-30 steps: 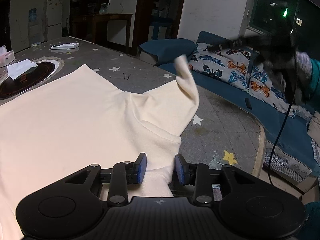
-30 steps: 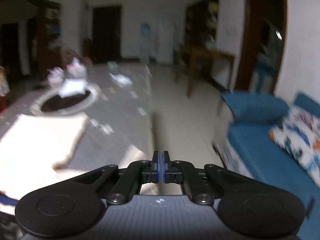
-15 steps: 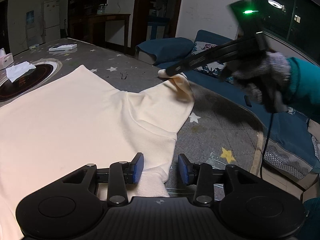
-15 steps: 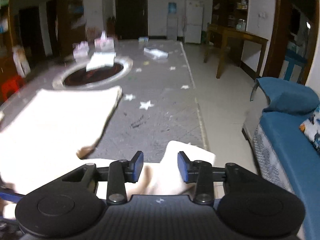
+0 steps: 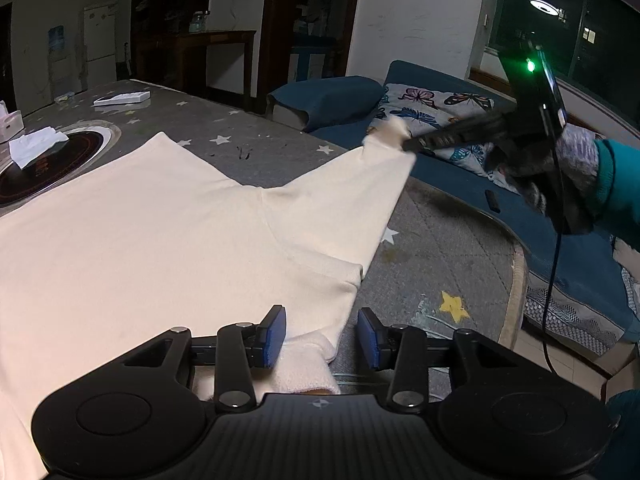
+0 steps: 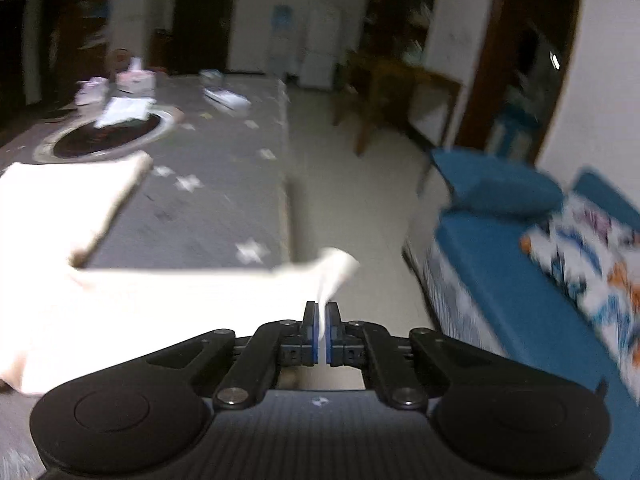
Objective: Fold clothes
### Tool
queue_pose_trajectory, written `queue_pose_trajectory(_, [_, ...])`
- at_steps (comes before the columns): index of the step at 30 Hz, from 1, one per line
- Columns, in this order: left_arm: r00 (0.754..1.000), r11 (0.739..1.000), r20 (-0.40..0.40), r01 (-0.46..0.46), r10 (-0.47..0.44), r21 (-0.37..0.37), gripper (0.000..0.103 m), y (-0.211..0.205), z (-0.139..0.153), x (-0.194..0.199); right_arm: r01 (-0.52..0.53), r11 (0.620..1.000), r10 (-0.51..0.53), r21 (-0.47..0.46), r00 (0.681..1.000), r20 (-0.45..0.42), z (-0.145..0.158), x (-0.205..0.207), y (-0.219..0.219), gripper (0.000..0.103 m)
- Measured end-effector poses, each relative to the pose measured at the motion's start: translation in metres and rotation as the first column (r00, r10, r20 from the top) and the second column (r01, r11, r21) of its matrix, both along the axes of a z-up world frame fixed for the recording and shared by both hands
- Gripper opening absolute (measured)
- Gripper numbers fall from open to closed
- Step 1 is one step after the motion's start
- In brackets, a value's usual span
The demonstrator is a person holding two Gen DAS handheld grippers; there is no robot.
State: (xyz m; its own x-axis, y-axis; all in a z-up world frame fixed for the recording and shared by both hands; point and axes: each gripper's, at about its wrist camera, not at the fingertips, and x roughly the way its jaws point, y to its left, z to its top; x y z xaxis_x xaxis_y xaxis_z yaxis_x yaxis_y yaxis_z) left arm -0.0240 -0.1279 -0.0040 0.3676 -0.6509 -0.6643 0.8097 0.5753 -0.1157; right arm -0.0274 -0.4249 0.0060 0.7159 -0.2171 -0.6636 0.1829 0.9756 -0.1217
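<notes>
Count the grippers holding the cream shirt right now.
1. The right gripper is shut on the cream shirt's sleeve tip, off the table's edge. The left gripper is open around the near collar, not gripping.

The left wrist view was taken from just behind the left gripper (image 5: 321,336), low and close over the cream shirt (image 5: 140,232) on the grey star-patterned table (image 5: 432,264), and was faced across the table toward the blue sofa (image 5: 460,184), where the right gripper (image 5: 408,145) was seen. The right wrist view, blurred, was taken from behind the right gripper (image 6: 321,330), near the table edge, and was faced down the room. The shirt (image 6: 140,304), table (image 6: 224,200), sofa (image 6: 500,276) and black round plate (image 6: 108,140) were shared by both views.
</notes>
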Motion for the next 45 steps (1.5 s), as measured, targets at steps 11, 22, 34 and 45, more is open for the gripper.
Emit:
queue_pose_trajectory(11, [1.000, 1.000, -0.009, -0.007, 0.007, 0.005, 0.045, 0.000, 0.002, -0.001, -0.060, 0.993, 0.053, 0.101, 0.996, 0.070, 0.009, -0.005, -0.004, 0.024])
queue_pose_trajectory(22, [1.000, 1.000, -0.013, -0.017, 0.017, -0.002, 0.045, 0.013, 0.005, -0.012, -0.189, 0.976, 0.193, 0.112, 0.981, -0.029, -0.002, 0.024, 0.020, 0.036])
queue_pose_trajectory(34, [0.956, 0.951, -0.019, -0.292, 0.292, -0.104, 0.045, 0.084, 0.025, -0.009, -0.380, 0.896, 0.392, 0.230, 0.920, -0.005, 0.004, 0.032, 0.077, 0.039])
queue_pose_trajectory(45, [0.653, 0.657, 0.074, -0.753, 0.754, -0.041, 0.045, 0.197, 0.038, 0.054, -0.367, 0.903, 0.383, 0.225, 0.923, -0.030, -0.004, 0.034, 0.087, 0.050])
